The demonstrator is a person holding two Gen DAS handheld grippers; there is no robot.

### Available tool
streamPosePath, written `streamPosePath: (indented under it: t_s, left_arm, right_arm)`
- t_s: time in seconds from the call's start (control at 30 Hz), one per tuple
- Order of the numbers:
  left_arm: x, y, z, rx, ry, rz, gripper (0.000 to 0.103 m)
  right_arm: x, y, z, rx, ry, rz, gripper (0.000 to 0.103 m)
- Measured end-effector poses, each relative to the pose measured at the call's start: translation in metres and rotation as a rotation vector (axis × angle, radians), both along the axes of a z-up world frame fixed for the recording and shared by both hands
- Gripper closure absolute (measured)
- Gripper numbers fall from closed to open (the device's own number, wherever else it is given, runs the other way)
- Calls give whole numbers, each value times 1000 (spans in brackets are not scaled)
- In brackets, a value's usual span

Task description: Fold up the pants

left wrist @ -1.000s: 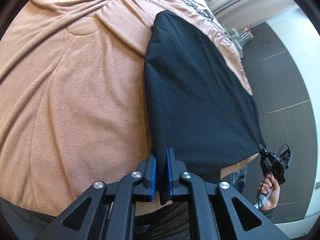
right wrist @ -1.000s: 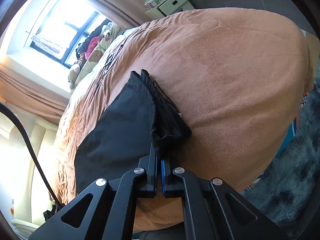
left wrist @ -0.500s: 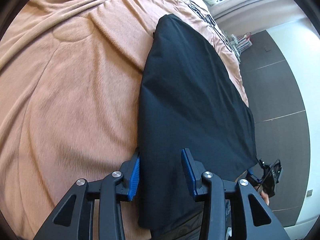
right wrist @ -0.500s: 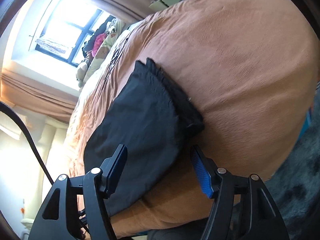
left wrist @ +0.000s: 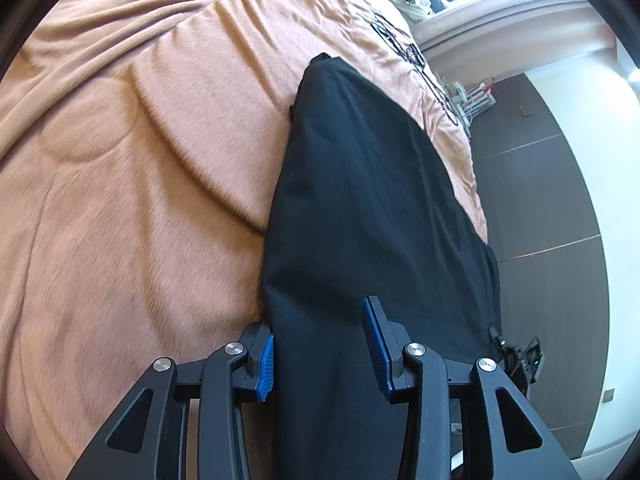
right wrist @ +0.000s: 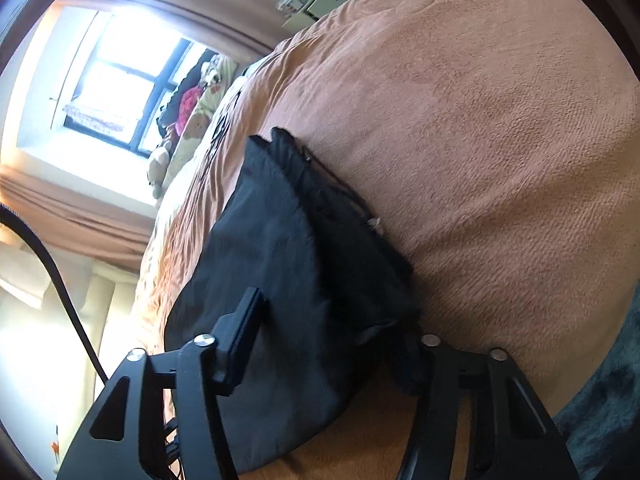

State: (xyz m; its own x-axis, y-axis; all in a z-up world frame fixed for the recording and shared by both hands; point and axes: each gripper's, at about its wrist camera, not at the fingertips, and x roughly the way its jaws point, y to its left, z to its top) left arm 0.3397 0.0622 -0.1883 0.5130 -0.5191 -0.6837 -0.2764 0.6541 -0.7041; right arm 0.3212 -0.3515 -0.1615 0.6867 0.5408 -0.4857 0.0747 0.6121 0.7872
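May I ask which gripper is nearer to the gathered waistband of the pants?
Right. The right gripper, jaws just closing, straddles the near corner of the waistband. The left gripper, jaws just opened, straddles the opposite edge of the pants.

Bright daylight enters through a window (right wrist: 120, 92), blown out to white glare. The blanket (left wrist: 140, 220) is evenly lit, with soft shadows in its folds and slight motion blur. Both fisheye views bend strongly outward, ringed by dark vignette corners. The pants (left wrist: 360, 200) show little detail.
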Motion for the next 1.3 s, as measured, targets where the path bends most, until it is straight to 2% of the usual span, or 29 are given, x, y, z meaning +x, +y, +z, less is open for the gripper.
streamPosePath:
  t_s: [0.07, 0.1, 0.13, 0.23, 0.4, 0.73, 1.03, 1.3]
  left_arm:
    - [4, 1, -2, -18, -3, 0, 65]
    - [4, 1, -4, -20, 2, 3, 75]
    - [4, 1, -6, -14, 13, 2, 93]
    - [1, 2, -3, -3, -3, 3, 99]
    - [-8, 7, 12, 17, -41, 27, 100]
    - [-38, 46, 28, 32, -59, 71, 100]
    - [-78, 99, 29, 50, -46, 124, 100]
    - [-101, 128, 33, 61, -49, 173, 100]
  right_arm:
    - [-5, 3, -1, 1, -2, 1, 60]
    - [-6, 3, -1, 1, -2, -1, 62]
    - [-10, 2, -1, 0, -4, 1, 63]
    - [-16, 4, -1, 8, -6, 3, 69]
    - [-15, 6, 3, 23, -9, 13, 77]
    - [-16, 40, 14, 7, -6, 63, 77]
    - [-9, 87, 19, -43, 2, 123, 77]
    - [4, 119, 27, -76, -8, 178, 79]
